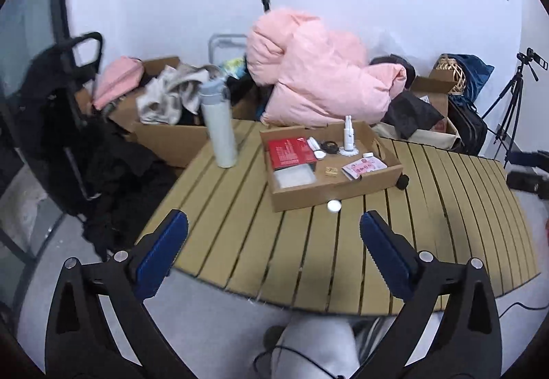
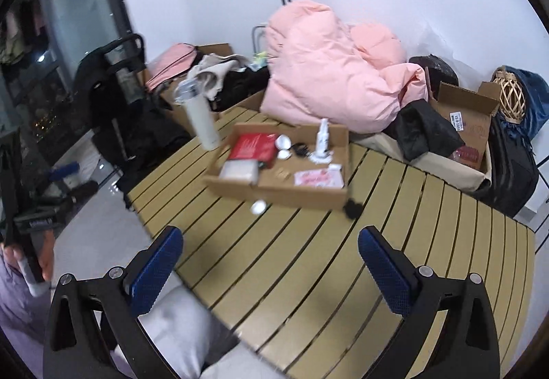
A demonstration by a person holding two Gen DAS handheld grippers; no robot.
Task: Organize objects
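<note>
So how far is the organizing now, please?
Looks mostly done: the red box, spray bottle and pink packet lie inside the cardboard tray. In hand: nothing; the left hand-held gripper and right hand-held gripper are open and empty. Left: the small white cap, a black object and the water bottle remain outside on the table.

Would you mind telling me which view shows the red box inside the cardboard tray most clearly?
The left wrist view: the red box is sharp there, its printed face legible as text lines. The right wrist view shows the same box smeared by blur.
</note>
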